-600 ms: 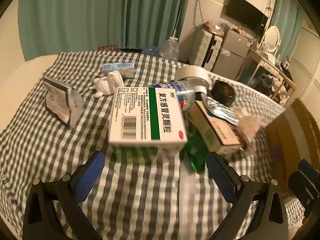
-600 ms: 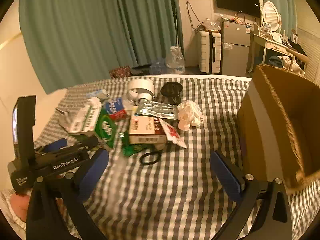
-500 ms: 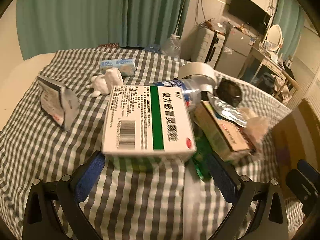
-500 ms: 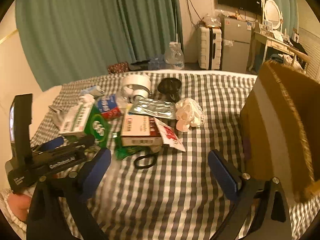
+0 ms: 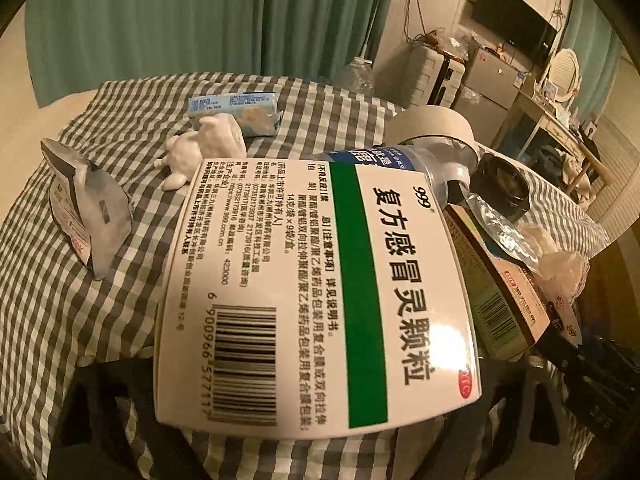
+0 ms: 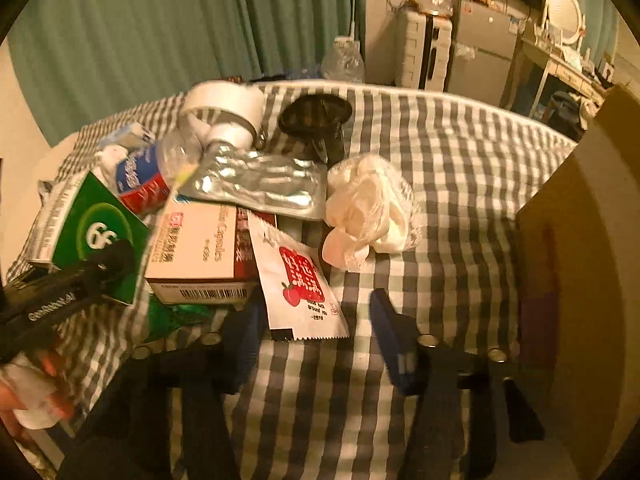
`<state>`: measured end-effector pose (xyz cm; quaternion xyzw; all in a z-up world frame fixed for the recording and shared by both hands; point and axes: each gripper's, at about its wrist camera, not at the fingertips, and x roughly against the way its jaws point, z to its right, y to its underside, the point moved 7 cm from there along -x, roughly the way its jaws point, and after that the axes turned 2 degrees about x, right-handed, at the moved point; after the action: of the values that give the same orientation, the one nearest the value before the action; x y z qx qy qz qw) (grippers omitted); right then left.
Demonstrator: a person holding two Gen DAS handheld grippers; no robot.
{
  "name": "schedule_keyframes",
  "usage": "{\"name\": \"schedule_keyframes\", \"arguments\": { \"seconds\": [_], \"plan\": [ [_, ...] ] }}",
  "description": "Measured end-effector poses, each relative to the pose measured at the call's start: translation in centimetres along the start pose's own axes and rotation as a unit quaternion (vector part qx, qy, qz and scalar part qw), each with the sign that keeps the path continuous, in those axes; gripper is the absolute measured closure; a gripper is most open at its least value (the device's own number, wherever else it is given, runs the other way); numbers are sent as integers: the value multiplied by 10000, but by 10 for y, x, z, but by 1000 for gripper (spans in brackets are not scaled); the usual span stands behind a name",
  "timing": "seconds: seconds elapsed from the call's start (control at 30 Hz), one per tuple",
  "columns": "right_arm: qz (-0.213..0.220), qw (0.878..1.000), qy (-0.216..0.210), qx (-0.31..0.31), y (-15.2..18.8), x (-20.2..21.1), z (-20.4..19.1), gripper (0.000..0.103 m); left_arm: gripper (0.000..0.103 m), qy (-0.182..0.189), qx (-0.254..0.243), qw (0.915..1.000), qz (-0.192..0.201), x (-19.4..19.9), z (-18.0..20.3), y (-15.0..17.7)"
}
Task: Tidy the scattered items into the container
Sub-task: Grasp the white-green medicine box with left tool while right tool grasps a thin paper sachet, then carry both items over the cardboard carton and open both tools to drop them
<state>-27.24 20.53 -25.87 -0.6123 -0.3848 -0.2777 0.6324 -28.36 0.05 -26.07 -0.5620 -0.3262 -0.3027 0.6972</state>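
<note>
Silver pouch (image 5: 88, 216): seen standing on edge at the far left of the checked bedspread (image 5: 48, 300), apart from the pile.
White figurine (image 5: 204, 148): laid on its side just beyond the medicine box, with a blue packet (image 5: 236, 108) touching it from behind.
Left gripper (image 6: 80, 280): seen from the right wrist as a black body in front of the green end of the medicine box. Its fingers are hidden under that box in its own view, so it cannot be told whether the box is clamped or only straddled.
Medicine box (image 5: 316, 300): white with a green stripe and a barcode. It fills the middle of the left view and is tilted, its near edge over the gripper's dark arms.
Bottle (image 6: 148, 176): laid down behind the medicine box, next to a roll of tape (image 6: 224, 108).
Red-and-cream box (image 6: 200, 252): set in the pile, with a foil blister sheet (image 6: 260, 184) across its far end.
Sachet (image 6: 300, 280): white with a red label and leaned on the red-and-cream box. Its lower edge is placed between the right fingers.
Right gripper (image 6: 318, 344): held about half apart, angled down at the bedspread. Nothing is pressed by its blue pads.
Crumpled plastic bag (image 6: 368, 216): left on the bedspread to the right of the pile.
Cardboard box (image 6: 580, 260): stood at the far right edge of the bed, well apart from the pile. None of the scattered things can be seen in it.
</note>
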Motion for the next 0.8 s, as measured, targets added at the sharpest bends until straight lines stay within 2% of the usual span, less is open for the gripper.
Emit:
{"name": "schedule_keyframes", "arguments": {
  "seconds": [0.07,0.17,0.23,0.63,0.8],
  "plan": [
    [-94,9999,-58,-21,3,-3,0,73,21,5,-4,10000,-6,1,-2,0],
    [-151,9998,114,109,5,-1,-1,90,22,121,87,9999,-83,3,-6,1],
    [-121,9998,60,125,5,3,-3,98,22,173,142,9997,-75,9,-7,1],
    [213,9994,-39,281,3,58,-16,99,22,136,-145,9997,141,68,5,-7],
    [394,9989,-195,183,-7,91,-19,99,22,199,-271,9984,451,115,13,-21]
  ]
}}
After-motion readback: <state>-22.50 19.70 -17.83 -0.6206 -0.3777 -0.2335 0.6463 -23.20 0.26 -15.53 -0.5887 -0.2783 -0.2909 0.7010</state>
